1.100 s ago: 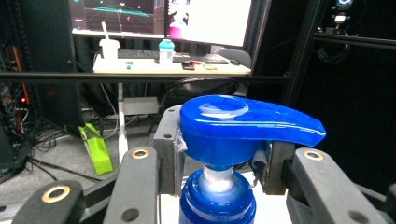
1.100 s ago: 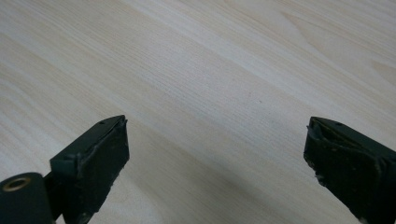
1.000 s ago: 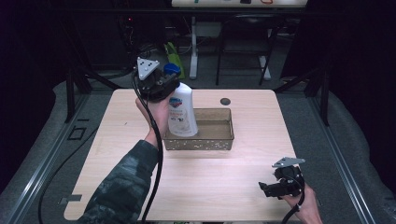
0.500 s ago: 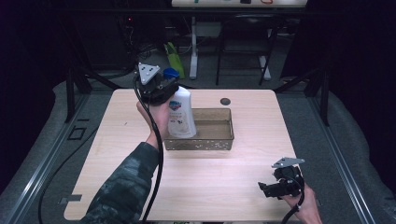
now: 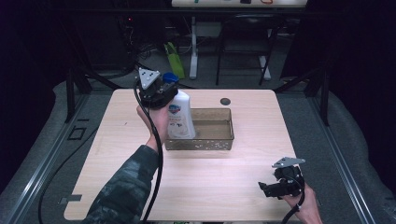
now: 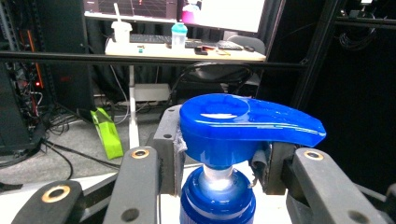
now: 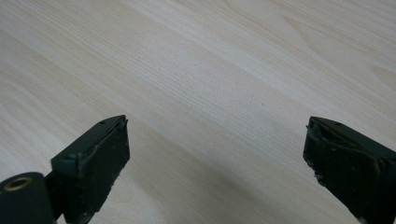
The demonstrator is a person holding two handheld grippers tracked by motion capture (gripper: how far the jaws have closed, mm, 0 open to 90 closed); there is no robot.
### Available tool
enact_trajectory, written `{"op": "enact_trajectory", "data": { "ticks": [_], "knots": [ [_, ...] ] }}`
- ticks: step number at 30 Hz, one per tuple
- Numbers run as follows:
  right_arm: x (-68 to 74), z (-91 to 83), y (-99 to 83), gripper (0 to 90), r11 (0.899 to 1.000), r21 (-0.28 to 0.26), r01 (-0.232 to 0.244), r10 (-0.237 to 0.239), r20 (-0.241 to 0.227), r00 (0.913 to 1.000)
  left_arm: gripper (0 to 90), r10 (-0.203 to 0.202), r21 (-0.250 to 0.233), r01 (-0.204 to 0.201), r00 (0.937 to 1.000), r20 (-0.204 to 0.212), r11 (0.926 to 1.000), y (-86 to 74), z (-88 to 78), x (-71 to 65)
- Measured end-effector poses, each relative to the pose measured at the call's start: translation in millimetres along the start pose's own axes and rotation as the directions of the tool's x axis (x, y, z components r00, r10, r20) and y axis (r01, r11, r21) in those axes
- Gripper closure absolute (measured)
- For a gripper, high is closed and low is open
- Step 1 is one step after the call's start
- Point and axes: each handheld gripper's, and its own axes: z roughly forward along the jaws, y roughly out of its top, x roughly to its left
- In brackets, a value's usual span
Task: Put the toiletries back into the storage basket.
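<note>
A white soap bottle with a blue pump head stands nearly upright at the left end of a brown mesh tray in the middle of the table. My left gripper is shut on the bottle's neck just under the pump; in the left gripper view its jaws clamp both sides of the neck. Whether the bottle's base rests on the tray floor is hidden. My right gripper hangs low over bare wood near the table's front right corner, its jaws wide open with nothing between them.
A small dark round disc lies behind the tray near the far edge. The wooden table has bare room left and front. Beyond it are a green object on the floor, cables and a desk.
The left gripper and bottle have shifted slightly left and down, and the bottle stands a little more upright at the tray's left end. The right gripper has kept still.
</note>
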Motion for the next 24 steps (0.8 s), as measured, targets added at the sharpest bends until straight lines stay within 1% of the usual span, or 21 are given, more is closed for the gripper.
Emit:
{"op": "enact_trajectory", "data": {
  "ticks": [3,4,6,9,16,17,18,21,23,24],
  "knots": [
    [-0.1,0.2,-0.1,6.6,1.000,0.001,0.000,0.000,0.000,1.0000,59.5,0.000,0.001,0.000,1.0000,-0.004,1.0000,-2.2,-0.2,0.3],
    [0.0,0.3,-0.2,6.6,1.000,0.002,0.001,-0.001,0.000,1.0000,59.5,0.008,0.006,-0.008,0.9999,-0.006,0.9999,-4.9,-0.9,-0.1],
    [-0.1,0.3,-0.2,6.6,1.000,0.002,0.002,-0.002,-0.001,1.0000,59.5,0.007,0.005,-0.007,0.9999,-0.009,1.0000,-6.7,-1.1,-0.5],
    [-0.4,-0.2,-0.2,6.5,1.000,0.000,0.001,-0.001,0.003,1.0000,59.5,0.016,0.009,-0.016,0.9997,-0.016,0.9998,-11.8,-2.2,-1.2],
    [-0.3,-0.6,0.0,6.6,1.000,-0.002,0.000,0.000,0.003,1.0000,59.5,0.021,0.014,-0.020,0.9992,-0.035,0.9997,-21.3,-3.9,-2.0],
    [-0.3,-0.6,0.0,6.6,1.000,-0.002,0.001,-0.001,0.004,1.0000,59.5,0.016,0.016,-0.015,0.9992,-0.036,0.9998,-22.4,-4.4,-1.9],
    [-0.4,-0.6,-0.1,6.6,1.000,-0.001,0.001,-0.001,0.003,1.0000,59.5,0.016,0.010,-0.016,0.9992,-0.038,0.9998,-23.5,-4.6,-2.0],
    [-0.6,-0.6,-0.3,6.6,1.000,-0.001,0.001,-0.001,0.003,1.0000,59.5,0.027,0.012,-0.027,0.9988,-0.040,0.9996,-27.6,-5.6,-2.6],
    [-0.5,-0.6,-0.2,6.6,1.000,-0.001,0.001,-0.001,0.005,1.0000,59.5,0.023,0.013,-0.022,0.9988,-0.044,0.9997,-29.8,-5.5,-2.7],
    [-0.5,-0.7,-0.2,6.6,1.000,-0.002,0.001,-0.001,0.003,1.0000,59.5,0.027,0.021,-0.026,0.9986,-0.046,0.9994,-31.5,-5.3,-2.5]
  ]
}}
